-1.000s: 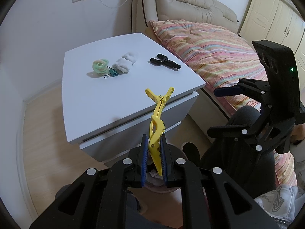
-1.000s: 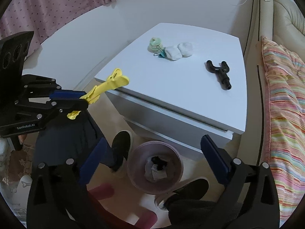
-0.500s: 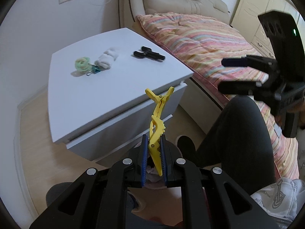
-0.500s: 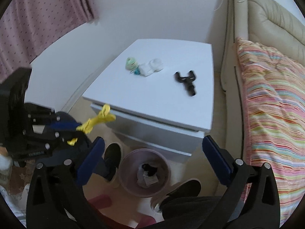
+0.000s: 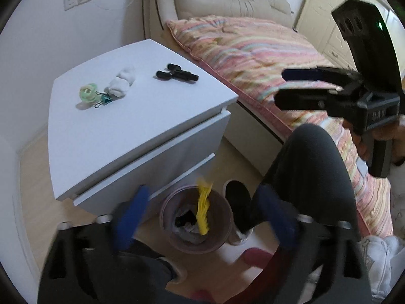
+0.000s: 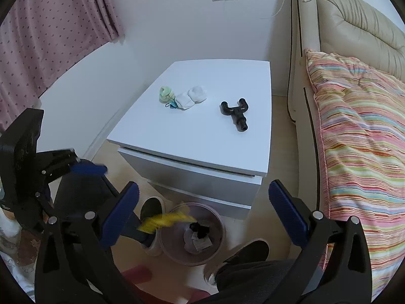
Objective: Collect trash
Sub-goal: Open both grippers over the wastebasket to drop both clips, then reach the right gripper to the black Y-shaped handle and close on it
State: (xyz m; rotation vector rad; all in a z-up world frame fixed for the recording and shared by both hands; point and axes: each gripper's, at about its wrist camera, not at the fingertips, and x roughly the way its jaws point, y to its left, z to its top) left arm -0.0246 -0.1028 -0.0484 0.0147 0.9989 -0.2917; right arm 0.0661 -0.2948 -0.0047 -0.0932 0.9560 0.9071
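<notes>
Over the mouth of the pinkish waste bin point(image 5: 222, 238) a yellow clip point(image 5: 203, 206) shows as a blurred streak, free of both grippers; in the right wrist view the same clip point(image 6: 167, 221) is a smear at the bin's point(image 6: 217, 249) left rim. Dark and pale scraps already lie inside the bin. On either side of the clip stand the blue pads of the left gripper point(image 5: 200, 210), whose jaws have just been opening and now stand wide apart with nothing pressed between them. From the right wrist view the left gripper point(image 6: 88, 169) sits at the left edge, blurred. The right gripper point(image 6: 203, 212) has its jaws spread wide and empty, above the bin and the floor; in the left wrist view it point(image 5: 296, 86) hangs at the right, over a striped quilt point(image 5: 265, 50). A person's dark trouser leg point(image 5: 311, 177) and a dark shoe point(image 5: 235, 197) are just beside the bin. Behind the bin stands a white bedside cabinet point(image 6: 202, 152). On its top lie a green tape roll point(image 6: 165, 93), a small teal binder clip point(image 6: 173, 105) touching it, white crumpled tissue point(image 6: 192, 96) just beside those, and, apart to the right, a black Y-shaped part point(image 6: 234, 110). A beige headboard point(image 6: 349, 20) and a pink curtain point(image 6: 50, 25) frame the room
</notes>
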